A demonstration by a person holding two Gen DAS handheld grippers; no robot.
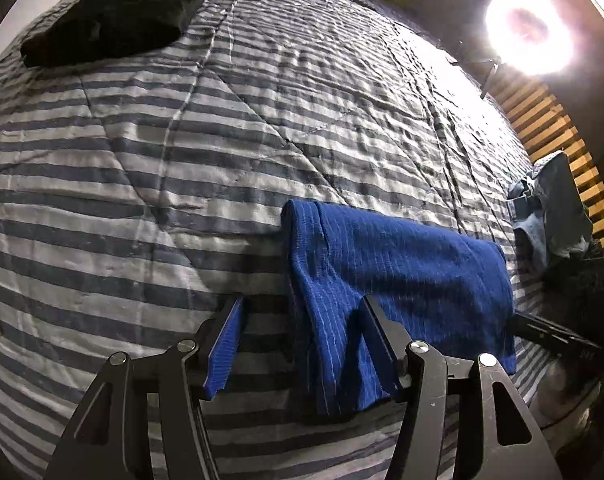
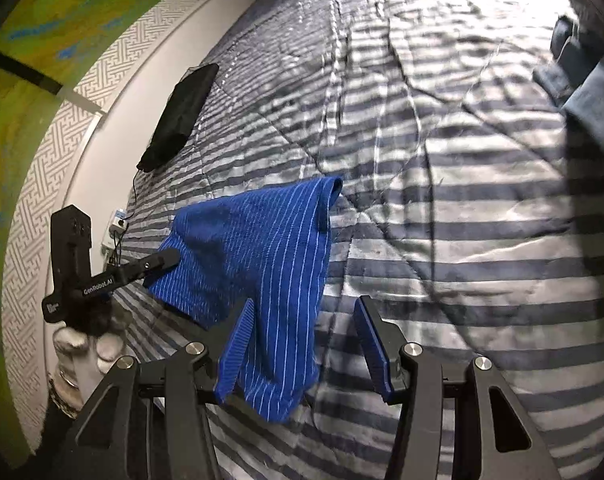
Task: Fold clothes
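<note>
A folded blue pinstriped garment [image 1: 401,268] lies on the striped quilt [image 1: 182,160]. My left gripper [image 1: 302,304] is open, its jaws wide apart, with the garment's near left corner lying between them. In the right wrist view the same garment [image 2: 262,248] looks bunched, one end hanging down beside the left finger of my right gripper [image 2: 305,304], which is also open. The left gripper's finger [image 2: 158,262] reaches the garment's far edge from the left. I cannot tell whether either gripper touches the fabric.
A folded black garment [image 1: 118,12] sits at the bed's far corner, also in the right wrist view [image 2: 182,112]. Grey-blue denim clothes [image 1: 553,208] are heaped at the right edge. A ring light [image 1: 529,28] glares beyond. A gloved hand [image 2: 82,344] holds the left gripper.
</note>
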